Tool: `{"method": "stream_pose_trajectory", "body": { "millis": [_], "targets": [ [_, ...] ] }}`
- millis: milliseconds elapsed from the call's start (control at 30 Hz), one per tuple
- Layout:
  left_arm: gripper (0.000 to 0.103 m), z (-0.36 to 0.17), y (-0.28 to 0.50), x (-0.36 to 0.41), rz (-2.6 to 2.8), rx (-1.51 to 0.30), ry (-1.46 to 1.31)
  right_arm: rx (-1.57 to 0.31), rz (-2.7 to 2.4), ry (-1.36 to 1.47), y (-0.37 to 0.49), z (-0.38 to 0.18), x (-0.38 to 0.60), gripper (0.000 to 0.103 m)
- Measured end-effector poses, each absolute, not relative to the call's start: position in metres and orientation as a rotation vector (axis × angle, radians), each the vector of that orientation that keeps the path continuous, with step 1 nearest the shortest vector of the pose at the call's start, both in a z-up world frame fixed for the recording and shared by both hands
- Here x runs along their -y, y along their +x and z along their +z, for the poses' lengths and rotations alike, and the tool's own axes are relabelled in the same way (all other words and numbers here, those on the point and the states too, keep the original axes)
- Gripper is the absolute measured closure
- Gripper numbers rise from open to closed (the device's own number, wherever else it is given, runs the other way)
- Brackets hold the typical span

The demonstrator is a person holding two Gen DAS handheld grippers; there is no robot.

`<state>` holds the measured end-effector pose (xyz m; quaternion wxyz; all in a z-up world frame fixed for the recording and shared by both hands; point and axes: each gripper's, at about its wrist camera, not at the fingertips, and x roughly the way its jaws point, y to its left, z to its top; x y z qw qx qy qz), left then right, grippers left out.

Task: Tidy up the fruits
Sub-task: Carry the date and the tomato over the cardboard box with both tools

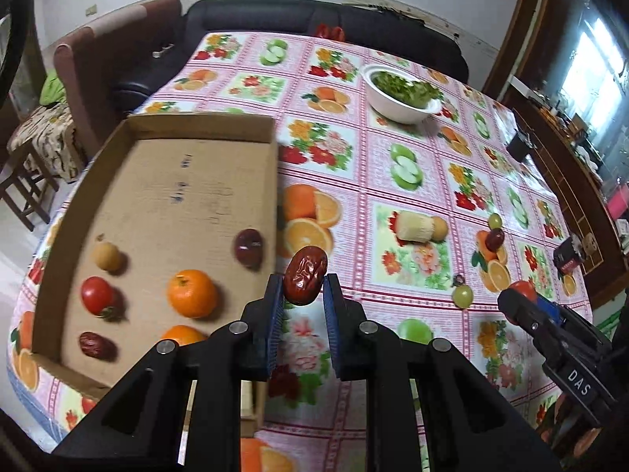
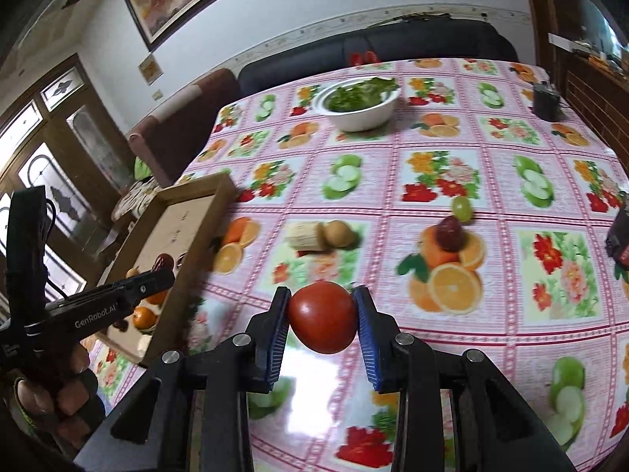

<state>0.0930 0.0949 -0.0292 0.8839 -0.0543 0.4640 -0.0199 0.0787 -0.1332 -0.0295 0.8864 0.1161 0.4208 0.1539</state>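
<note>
Left wrist view: left gripper (image 1: pixel 303 289) fingers clamp a wrinkled red date (image 1: pixel 305 280) beside the cardboard tray (image 1: pixel 78 181). Right gripper (image 2: pixel 322 324) grips a tomato (image 2: pixel 323 316) above the surface; soft, likely bruisable, so hold gently across its middle.

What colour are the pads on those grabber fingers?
Blue, ribbed pads on black arms, clearest in the right wrist view, where they clamp a red tomato.

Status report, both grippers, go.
Left gripper shut on red date, beside cardboard tray. Right gripper shut on tomato. Grapes remain on table.
</note>
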Motion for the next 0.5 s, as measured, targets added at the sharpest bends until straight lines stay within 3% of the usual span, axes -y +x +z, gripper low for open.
{"method": "stream_pose_trajectory", "body": {
  "millis": [500],
  "targets": [
    [0.085,-0.026,0.085,-0.131,0.013,-0.944,-0.152,-0.902,0.398,0.201,0.078,-0.026,0.086,0.07]
  ]
}}
